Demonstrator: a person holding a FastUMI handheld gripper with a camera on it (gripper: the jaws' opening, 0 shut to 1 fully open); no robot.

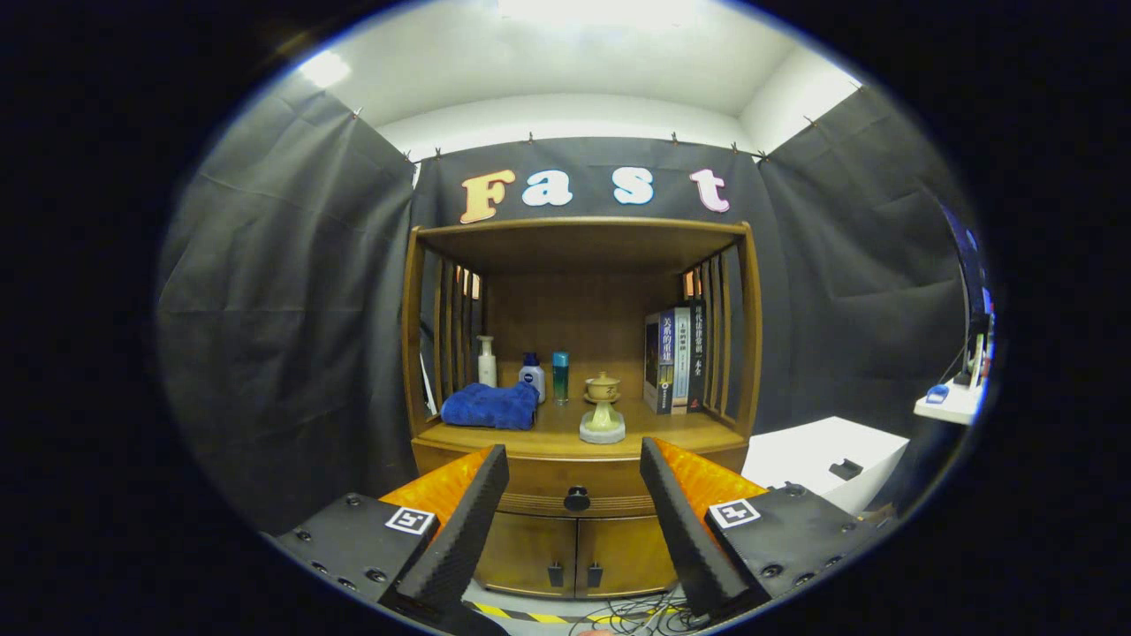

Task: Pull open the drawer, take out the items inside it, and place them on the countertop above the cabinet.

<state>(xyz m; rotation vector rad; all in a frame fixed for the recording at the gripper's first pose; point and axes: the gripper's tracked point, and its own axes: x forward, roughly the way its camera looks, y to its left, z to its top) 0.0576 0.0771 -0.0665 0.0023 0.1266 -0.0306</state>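
Observation:
A wooden cabinet (579, 415) stands ahead against the booth wall. Its drawer (574, 481) sits shut under the countertop (548, 433), with a round dark knob (577, 499) at its middle. My gripper (574, 481) is open, its fingers spread wide with nothing between them, and the knob lies some way beyond them, seen in the gap. The left fingertip (492, 468) and right fingertip (656, 464) frame the drawer front. What is inside the drawer is hidden.
On the countertop lie a folded blue towel (490, 406), a pump bottle (486, 360), a blue-capped bottle (532, 375), a teal can (560, 375), a small ceramic incense burner (603, 411) and several upright books (676, 358). Two lower doors (574, 552) are shut. A white box (822, 459) stands right.

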